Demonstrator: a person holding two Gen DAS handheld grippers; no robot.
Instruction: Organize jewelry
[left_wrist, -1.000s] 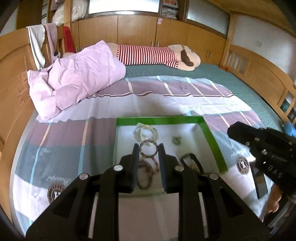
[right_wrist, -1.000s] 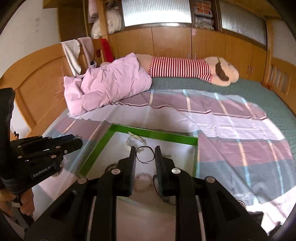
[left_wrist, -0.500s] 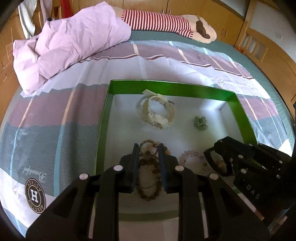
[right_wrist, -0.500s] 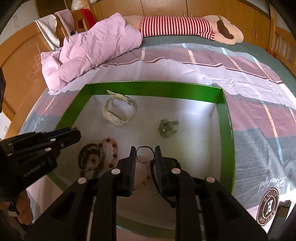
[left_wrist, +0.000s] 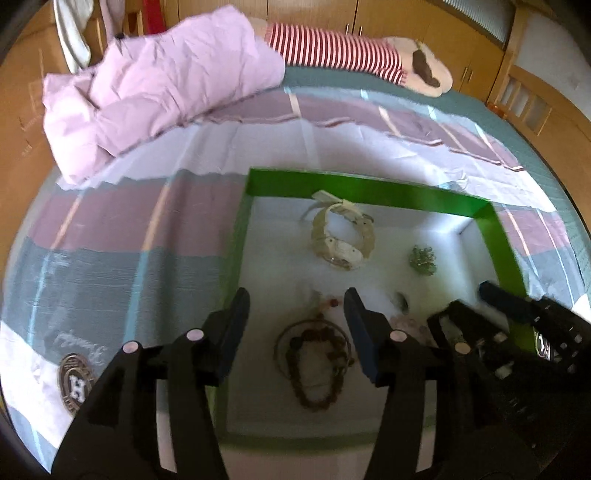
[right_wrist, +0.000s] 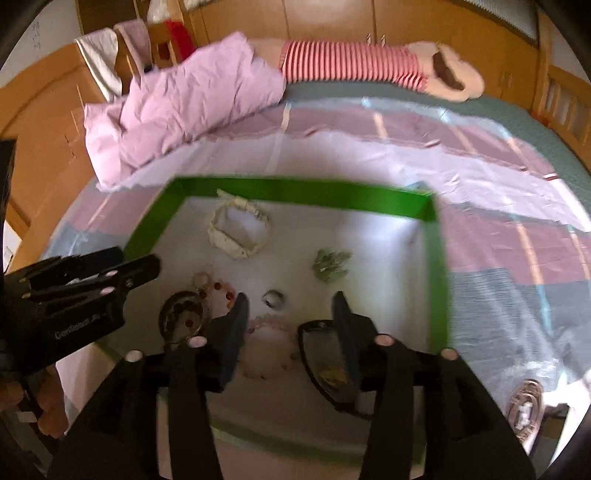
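Note:
A green-rimmed box (left_wrist: 365, 190) with a white floor lies on the bed; it also shows in the right wrist view (right_wrist: 295, 192). In it lie a cream watch (left_wrist: 341, 236), a green cluster (left_wrist: 423, 258), brown bead bracelets (left_wrist: 317, 354), a pink bead bracelet (right_wrist: 266, 325) and a thin black bangle (right_wrist: 325, 362). My left gripper (left_wrist: 297, 304) is open and empty above the brown bracelets. My right gripper (right_wrist: 290, 304) is open and empty, with the black bangle lying under its right finger.
The box sits on a striped purple, white and grey bedspread (left_wrist: 110, 240). A pink quilt (left_wrist: 166, 88) and a striped plush doll (left_wrist: 340, 48) lie at the far end. Wooden headboard and cabinets surround the bed. A small metal piece (right_wrist: 524, 402) lies outside the box.
Both grippers opened. The left one let go of the brown bead bracelet and the right one let go of the black bangle; both pieces now lie on the box floor.

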